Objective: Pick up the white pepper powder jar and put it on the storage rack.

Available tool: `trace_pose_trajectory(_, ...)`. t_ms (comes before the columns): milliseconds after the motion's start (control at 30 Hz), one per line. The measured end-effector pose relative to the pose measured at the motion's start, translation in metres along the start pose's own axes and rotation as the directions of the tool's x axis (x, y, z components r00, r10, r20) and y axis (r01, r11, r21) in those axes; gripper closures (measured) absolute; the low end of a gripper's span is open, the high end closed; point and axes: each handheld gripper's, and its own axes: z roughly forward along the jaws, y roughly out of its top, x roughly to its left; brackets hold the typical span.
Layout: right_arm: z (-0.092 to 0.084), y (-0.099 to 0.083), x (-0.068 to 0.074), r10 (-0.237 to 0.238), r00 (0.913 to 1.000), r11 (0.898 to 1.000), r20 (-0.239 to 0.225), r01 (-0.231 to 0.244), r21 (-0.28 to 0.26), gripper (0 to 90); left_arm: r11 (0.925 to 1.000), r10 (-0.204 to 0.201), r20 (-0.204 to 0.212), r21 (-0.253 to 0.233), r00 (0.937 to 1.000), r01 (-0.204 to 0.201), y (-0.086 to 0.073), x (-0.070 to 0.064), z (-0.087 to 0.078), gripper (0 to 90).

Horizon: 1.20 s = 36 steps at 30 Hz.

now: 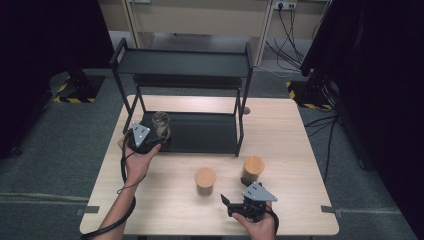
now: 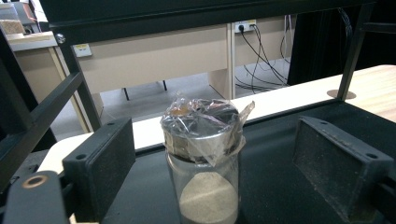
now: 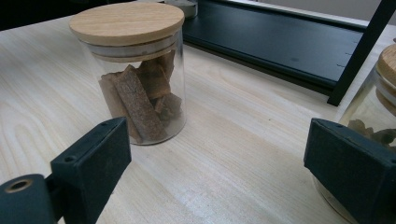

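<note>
A glass jar (image 2: 203,154) with pale powder and a crinkled plastic-wrapped lid stands on the lower tier of the black shelf (image 1: 200,132). My left gripper (image 2: 219,168) is open, its jaws on either side of that jar with a gap on each side. In the high view the left gripper (image 1: 150,136) sits at the shelf's left front, right by the jar (image 1: 161,125). Near the table's front edge, my right gripper (image 1: 237,196) is open with bare table between its jaws (image 3: 222,172). A wooden-lidded jar of brown sticks (image 3: 135,74) stands ahead to its left.
A second wooden-lidded jar (image 1: 253,167) stands close to the right gripper, partly behind its right jaw (image 3: 378,107). The first one (image 1: 205,180) is mid-table. The shelf's upper tier (image 1: 182,62) overhangs the lower one, and its posts stand at the corners.
</note>
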Motion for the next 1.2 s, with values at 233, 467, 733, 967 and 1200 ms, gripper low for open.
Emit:
trace_pose_trajectory(233, 0.000, 0.000, 0.000, 0.001, 1.0000, 1.000, 0.001, -0.001, -0.001, 7.6, 0.9999, -0.009, 0.011, -0.007, 0.9999, 0.009, -0.001, -0.001, -0.008, 12.5)
trace_pose_trajectory(467, 0.000, 0.000, 0.000, 0.000, 1.0000, 1.000, 0.001, 0.000, 0.000, 7.6, 0.9999, -0.004, 0.022, -0.009, 0.9998, 0.005, -0.002, -0.004, -0.017, 12.2)
trace_pose_trajectory(733, 0.000, 0.000, 0.000, 0.003, 1.0000, 1.000, 0.001, -0.003, -0.001, 7.6, 0.9999, -0.002, 0.040, -0.010, 0.9992, 0.002, -0.006, -0.007, -0.027, 12.0)
trace_pose_trajectory(967, 0.000, 0.000, 0.000, 0.004, 1.0000, 1.000, 0.001, -0.004, -0.002, 7.6, 1.0000, -0.002, 0.050, -0.007, 0.9987, 0.002, -0.010, -0.009, -0.034, 11.9)
trace_pose_trajectory(1200, 0.000, 0.000, 0.000, 0.004, 1.0000, 1.000, 0.001, -0.004, -0.003, 7.6, 1.0000, -0.004, 0.064, -0.008, 0.9979, 0.004, -0.016, -0.013, -0.044, 11.9)
